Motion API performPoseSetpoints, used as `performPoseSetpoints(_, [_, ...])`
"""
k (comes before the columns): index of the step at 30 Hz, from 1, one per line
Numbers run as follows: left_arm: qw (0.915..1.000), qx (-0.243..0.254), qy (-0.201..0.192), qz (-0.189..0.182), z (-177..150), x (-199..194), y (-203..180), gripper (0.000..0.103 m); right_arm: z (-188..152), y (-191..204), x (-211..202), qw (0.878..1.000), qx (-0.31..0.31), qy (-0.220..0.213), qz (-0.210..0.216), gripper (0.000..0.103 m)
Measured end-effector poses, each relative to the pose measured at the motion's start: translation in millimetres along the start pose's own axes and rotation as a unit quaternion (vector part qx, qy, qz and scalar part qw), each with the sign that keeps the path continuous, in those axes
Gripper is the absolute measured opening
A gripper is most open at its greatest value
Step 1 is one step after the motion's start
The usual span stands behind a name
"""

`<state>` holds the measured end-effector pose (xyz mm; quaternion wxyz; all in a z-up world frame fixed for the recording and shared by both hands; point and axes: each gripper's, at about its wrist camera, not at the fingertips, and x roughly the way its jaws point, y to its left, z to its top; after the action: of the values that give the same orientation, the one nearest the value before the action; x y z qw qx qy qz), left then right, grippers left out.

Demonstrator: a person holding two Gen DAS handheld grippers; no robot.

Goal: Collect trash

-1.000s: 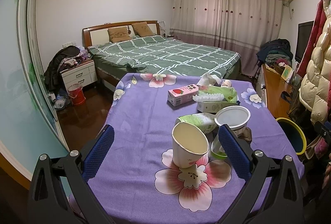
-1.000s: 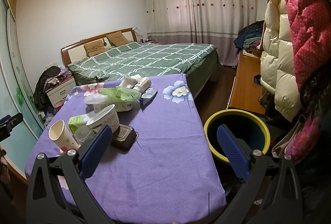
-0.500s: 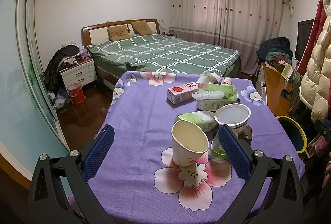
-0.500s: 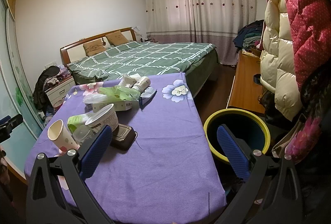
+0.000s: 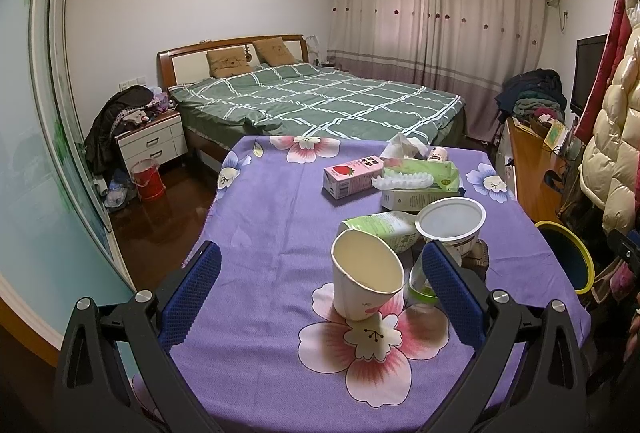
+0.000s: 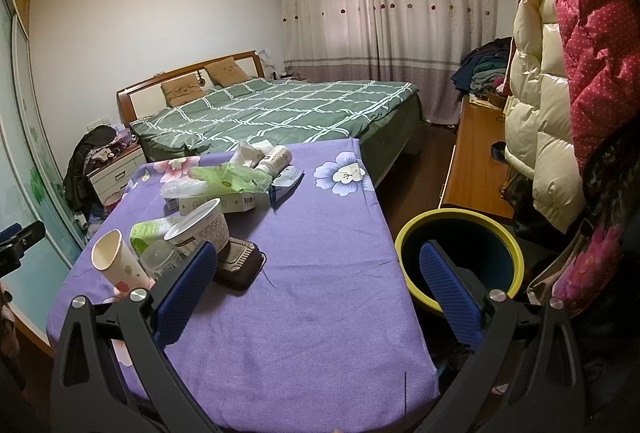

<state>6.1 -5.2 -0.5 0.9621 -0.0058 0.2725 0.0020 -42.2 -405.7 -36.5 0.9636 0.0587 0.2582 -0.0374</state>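
My left gripper [image 5: 320,275] stood wide open and empty, its blue pads either side of the paper cup [image 5: 366,283] but clear of it. The cup stood on the purple surface [image 5: 272,233], leaning slightly, mouth up and squashed to an oval. I judged the step in hand to be the first pick, with the cup as target. To do it well, I would advance until the pads flank the cup's middle, below the soft rim, then close gently: thin paper would crush or pop out under a hard squeeze. The right pad sat close to a clear bottle [image 5: 418,281] just beside the cup, so I would centre on the cup to avoid catching both.

My right gripper [image 6: 318,281] was equally wide open and held nothing. It hovered over the near right edge of the surface, with the bin [image 6: 458,255] on the floor beyond its right pad.

Other trash lay further back: a white tub [image 5: 452,223], a green carton [image 5: 384,227], a pink carton [image 5: 352,177] and a heap of wrappers [image 5: 420,177].

The left view showed the cup's empty inside and the pink carton, but only a sliver of the bin. The right view showed the bin's open mouth, the brown tray [image 6: 238,263] under the tub, and the clear path from cup to bin.
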Motion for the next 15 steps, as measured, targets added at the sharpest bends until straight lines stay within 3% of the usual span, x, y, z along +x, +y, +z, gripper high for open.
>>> performPoseSetpoints(15, [1.0,0.001,0.002,0.001,2.1,2.2,-0.3,0.099,-1.3,-1.3,3.0,1.0,0.001,0.001,-0.001,0.097])
